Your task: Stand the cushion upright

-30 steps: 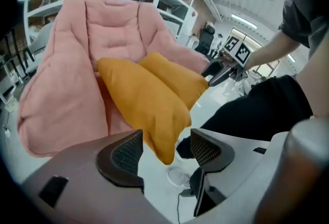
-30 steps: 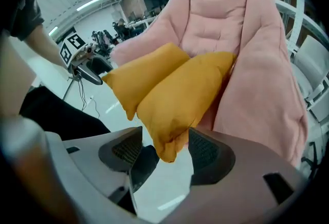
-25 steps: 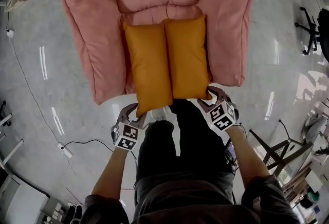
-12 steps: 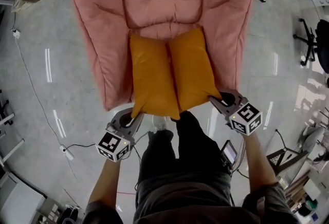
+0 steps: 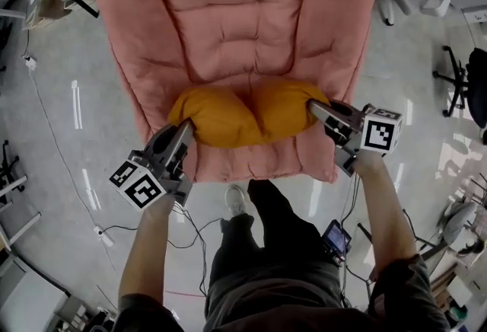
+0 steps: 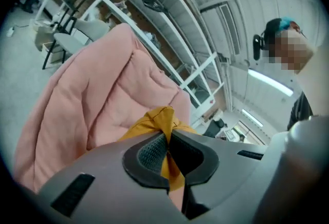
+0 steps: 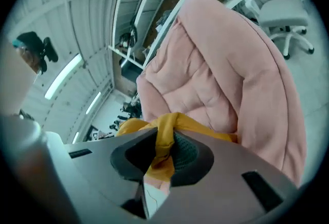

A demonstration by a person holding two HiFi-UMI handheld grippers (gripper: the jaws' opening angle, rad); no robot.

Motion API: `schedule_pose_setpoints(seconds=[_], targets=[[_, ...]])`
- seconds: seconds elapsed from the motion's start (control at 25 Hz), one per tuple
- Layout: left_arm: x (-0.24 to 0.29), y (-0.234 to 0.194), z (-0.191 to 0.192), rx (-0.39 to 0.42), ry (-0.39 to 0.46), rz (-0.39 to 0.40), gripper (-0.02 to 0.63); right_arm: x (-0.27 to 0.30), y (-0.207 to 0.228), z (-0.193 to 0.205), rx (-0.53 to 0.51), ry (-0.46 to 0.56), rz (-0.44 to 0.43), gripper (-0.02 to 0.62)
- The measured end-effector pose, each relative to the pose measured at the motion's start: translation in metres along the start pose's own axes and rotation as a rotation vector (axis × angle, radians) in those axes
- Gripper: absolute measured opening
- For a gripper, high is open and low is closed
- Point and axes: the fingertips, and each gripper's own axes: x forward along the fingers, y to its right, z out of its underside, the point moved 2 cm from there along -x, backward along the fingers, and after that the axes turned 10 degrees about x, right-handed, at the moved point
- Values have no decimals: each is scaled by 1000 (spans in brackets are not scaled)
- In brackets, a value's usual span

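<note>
An orange cushion [image 5: 243,113] with a crease down its middle hangs across the seat of a pink padded lounge chair [image 5: 236,18]. My left gripper [image 5: 186,130] is shut on its left corner, and the orange fabric [image 6: 164,117] shows pinched between the pads of the left gripper [image 6: 167,153]. At the cushion's right corner is my right gripper [image 5: 313,106]. Its jaws are closing with the bunched orange corner [image 7: 169,125] pressed between the pads of the right gripper [image 7: 159,155]. The cushion's near edge is raised off the seat, and its underside is hidden.
The person's legs and a white shoe [image 5: 236,201] stand just before the chair's front edge. Cables [image 5: 99,231] trail over the grey floor at the left. Office chairs [image 5: 464,71] stand at the right, and white shelving [image 6: 169,17] stands behind the lounge chair.
Both grippers went from open at the cushion's near corners to shut on them. They rose and moved toward the chair's back, lifting the flat cushion's near edge.
</note>
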Motion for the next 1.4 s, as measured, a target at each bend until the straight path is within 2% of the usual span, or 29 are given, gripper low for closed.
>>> schedule_pose_setpoints(seconds=[0.2, 0.4, 0.48, 0.56, 0.64, 0.72, 0.76, 0.88, 0.96, 1.04, 1.16, 1.28, 1.4], targets=[[55, -68, -57, -56, 143, -165, 18, 47, 25, -91, 131, 207, -21, 63], [100, -121, -85, -115, 220, -282, 19, 79, 69, -149, 178, 326, 138, 64], [114, -132, -92, -119, 233, -318, 31, 89, 73, -161, 202, 355, 142, 79], [123, -130, -98, -111, 243, -309, 82, 86, 75, -169, 233, 386, 110, 113], [126, -118, -105, -84, 242, -274, 197, 77, 68, -177, 238, 411, 32, 156], [123, -108, -114, -17, 209, -256, 219, 72, 52, -184, 199, 412, -42, 163], [119, -102, -118, 19, 190, -249, 218, 69, 43, -185, 169, 405, -47, 163], [101, -69, -122, 113, 149, -215, 213, 45, 22, -173, 23, 371, 81, 163], [87, -35, -121, 199, 115, -176, 179, 31, -11, -161, -118, 344, 76, 135], [71, 4, -120, 296, 80, -114, 131, 19, -51, -143, -258, 297, 51, 50], [42, 64, -111, 399, 38, -18, 58, -2, -105, -103, -422, 229, 52, 23], [9, 115, -97, 457, 14, 42, 17, -26, -147, -59, -496, 200, 60, 17], [-20, 149, -85, 479, 3, 76, 12, -44, -186, -22, -499, 203, 48, 15]])
